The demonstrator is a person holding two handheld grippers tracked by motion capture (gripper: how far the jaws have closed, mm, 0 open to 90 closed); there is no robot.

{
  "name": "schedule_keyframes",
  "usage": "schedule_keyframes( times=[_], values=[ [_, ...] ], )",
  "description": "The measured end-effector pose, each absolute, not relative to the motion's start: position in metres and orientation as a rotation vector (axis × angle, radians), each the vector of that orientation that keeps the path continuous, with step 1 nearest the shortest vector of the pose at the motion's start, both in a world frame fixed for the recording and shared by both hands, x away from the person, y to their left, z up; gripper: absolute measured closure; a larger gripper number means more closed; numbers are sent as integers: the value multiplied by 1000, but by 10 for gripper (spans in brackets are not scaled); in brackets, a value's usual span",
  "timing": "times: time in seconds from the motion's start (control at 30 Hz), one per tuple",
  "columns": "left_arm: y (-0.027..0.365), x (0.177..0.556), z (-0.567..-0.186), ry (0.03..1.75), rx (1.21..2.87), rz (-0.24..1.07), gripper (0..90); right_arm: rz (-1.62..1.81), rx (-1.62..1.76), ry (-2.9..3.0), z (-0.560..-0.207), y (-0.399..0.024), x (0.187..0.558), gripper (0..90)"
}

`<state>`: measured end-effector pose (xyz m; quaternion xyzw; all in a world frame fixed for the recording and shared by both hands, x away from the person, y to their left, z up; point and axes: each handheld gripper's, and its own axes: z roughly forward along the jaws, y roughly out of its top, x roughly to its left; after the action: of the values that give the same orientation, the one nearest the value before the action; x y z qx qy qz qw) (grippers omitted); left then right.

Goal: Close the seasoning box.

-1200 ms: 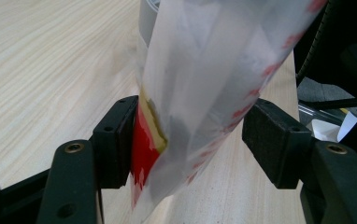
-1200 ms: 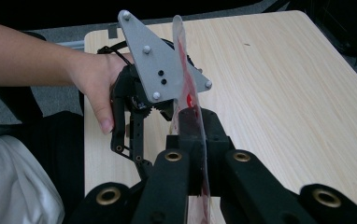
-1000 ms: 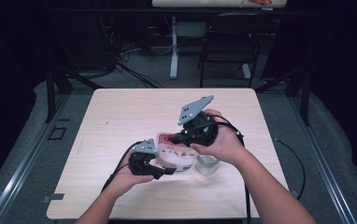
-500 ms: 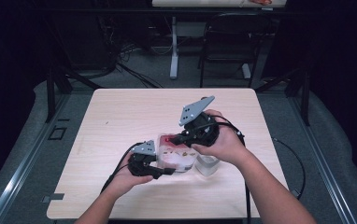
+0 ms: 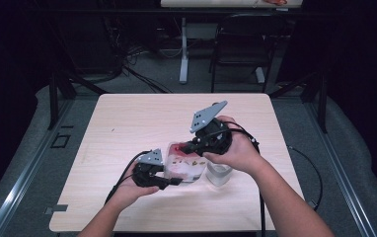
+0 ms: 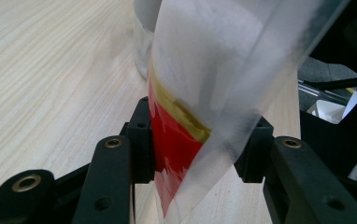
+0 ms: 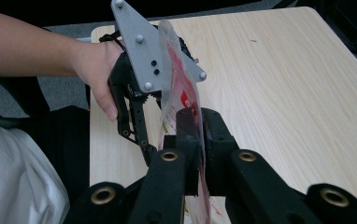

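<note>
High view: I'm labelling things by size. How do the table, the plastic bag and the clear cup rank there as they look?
1. Table, by far the largest.
2. Plastic bag, held between both grippers.
3. Clear cup, smallest as seen, though the right hand hides part of it.

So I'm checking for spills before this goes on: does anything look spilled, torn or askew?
Nothing stands out. The clear plastic bag with red contents hangs on edge between the right gripper, clamped on its edge, and the left gripper, whose jaws have just been closing around it. The clear cup stands upright beside it, and the table looks dry.
</note>
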<state>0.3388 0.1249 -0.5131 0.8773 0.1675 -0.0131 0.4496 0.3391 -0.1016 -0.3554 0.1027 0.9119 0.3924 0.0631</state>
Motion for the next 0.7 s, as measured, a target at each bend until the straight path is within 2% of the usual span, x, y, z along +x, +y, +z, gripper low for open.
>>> schedule_keyframes(
  times=[0.7],
  values=[
    [135, 338, -516, 474, 2231, -25, 598, 1221, 386, 2702, -357, -116, 336, 761]
  ],
)
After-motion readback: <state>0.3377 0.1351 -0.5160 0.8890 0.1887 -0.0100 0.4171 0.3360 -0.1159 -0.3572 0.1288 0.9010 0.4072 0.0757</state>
